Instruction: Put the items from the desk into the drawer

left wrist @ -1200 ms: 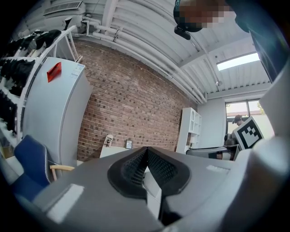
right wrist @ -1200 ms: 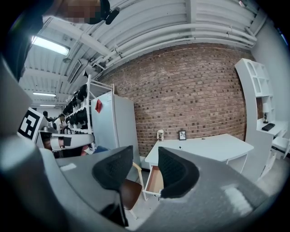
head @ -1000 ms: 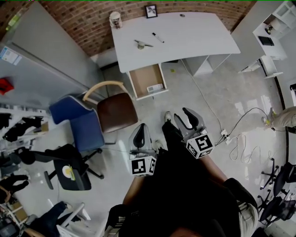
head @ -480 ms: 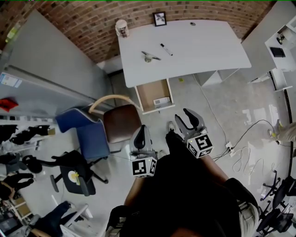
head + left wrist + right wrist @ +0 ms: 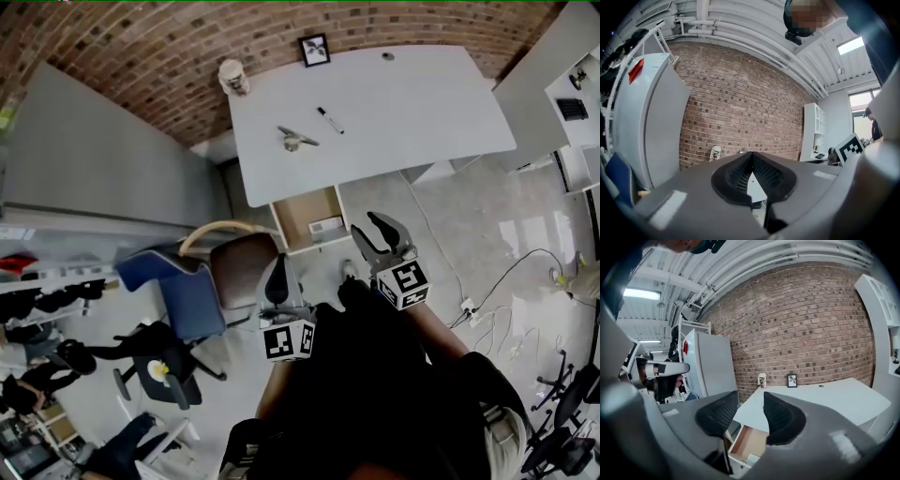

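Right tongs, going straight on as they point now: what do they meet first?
Probably the near edge of the desk, just above the open drawer; both show through the gap of the open right tongs. Nothing nearer shows in that line, though depth is hard to judge.

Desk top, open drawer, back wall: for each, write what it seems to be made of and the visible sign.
The desk top looks like white laminate or painted board: smooth, matte, no grain. The open drawer seems to be wood or fibreboard: flat tan inside, pale rim. The back wall is exposed brick: red-brown blocks, pale mortar lines.
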`<state>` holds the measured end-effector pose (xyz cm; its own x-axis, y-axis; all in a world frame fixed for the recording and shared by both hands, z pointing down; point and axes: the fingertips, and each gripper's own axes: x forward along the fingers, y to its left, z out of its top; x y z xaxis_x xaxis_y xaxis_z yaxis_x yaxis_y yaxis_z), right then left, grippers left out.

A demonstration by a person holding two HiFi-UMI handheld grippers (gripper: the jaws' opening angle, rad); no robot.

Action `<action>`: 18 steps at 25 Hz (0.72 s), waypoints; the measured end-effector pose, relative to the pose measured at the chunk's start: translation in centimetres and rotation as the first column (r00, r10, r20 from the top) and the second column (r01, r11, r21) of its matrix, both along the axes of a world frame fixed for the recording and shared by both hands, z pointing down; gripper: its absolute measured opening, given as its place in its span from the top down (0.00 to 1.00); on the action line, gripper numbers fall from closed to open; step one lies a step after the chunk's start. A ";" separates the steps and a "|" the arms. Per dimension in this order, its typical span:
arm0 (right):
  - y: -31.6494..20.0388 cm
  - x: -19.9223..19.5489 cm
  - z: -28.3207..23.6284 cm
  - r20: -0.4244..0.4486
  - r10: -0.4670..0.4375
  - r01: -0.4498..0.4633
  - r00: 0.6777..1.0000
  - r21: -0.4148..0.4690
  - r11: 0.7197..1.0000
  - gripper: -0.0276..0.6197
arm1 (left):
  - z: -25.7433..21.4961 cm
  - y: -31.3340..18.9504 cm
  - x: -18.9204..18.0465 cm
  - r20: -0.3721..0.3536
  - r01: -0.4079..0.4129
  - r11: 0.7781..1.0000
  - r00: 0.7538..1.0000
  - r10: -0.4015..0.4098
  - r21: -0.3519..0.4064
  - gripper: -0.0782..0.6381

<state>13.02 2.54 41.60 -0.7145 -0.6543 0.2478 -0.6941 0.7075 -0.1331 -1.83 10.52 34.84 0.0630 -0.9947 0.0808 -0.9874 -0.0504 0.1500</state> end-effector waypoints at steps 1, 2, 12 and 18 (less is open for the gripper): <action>-0.8 0.1 -0.1 -0.001 0.001 -0.001 1.000 0.001 1.000 0.69 | -0.2 -0.5 0.2 -0.001 -0.002 1.000 1.000 0.002 0.003 0.86; -1.4 0.1 -0.1 0.000 0.002 -0.002 1.000 0.000 1.000 0.69 | -0.3 -0.9 0.3 -0.003 -0.005 1.000 1.000 0.005 0.003 0.86; -6.7 -1.5 0.9 -0.031 -0.001 0.001 1.000 -0.009 1.000 0.69 | -0.6 -6.2 -0.2 -0.029 -0.036 0.999 0.999 0.036 0.021 0.86; -11.5 -2.8 2.3 -0.068 0.019 -0.021 0.997 -0.033 0.999 0.69 | -0.2 -11.1 -1.7 -0.044 -0.066 0.998 0.997 0.067 0.012 0.86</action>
